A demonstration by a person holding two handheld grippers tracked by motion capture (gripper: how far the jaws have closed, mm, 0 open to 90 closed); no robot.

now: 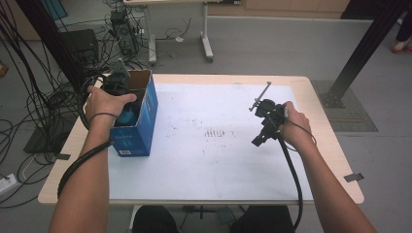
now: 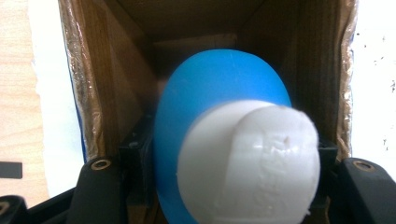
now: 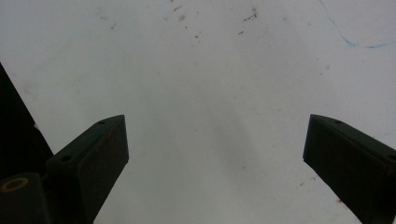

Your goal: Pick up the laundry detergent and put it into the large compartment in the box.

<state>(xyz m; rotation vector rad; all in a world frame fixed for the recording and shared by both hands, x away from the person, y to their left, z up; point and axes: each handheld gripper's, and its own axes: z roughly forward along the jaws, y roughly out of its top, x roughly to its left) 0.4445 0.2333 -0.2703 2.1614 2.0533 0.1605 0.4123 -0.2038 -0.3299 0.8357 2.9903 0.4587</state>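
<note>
A blue rounded bottle [image 2: 219, 88] with a white cap [image 2: 250, 163] sits between the jaws of my left gripper [image 2: 229, 170], which is shut on its sides. The bottle hangs inside an open cardboard box [image 2: 88, 93], cap end toward the camera. In the high view the box [image 1: 141, 128] is blue outside and stands at the table's left edge, with my left gripper [image 1: 118, 83] reaching into its top and the bottle [image 1: 128, 115] partly visible inside. My right gripper [image 1: 259, 138] hovers over the white sheet at the right, open [image 3: 215, 149] with nothing between its jaws.
A white sheet [image 1: 209, 160] with faint marks covers most of the wooden table [image 1: 320, 121]. Cables trail from both grippers. Beyond the table, the floor holds tangled cables [image 1: 29, 97], equipment and another table's legs [image 1: 206, 43]. A black post [image 1: 359, 53] stands at the right.
</note>
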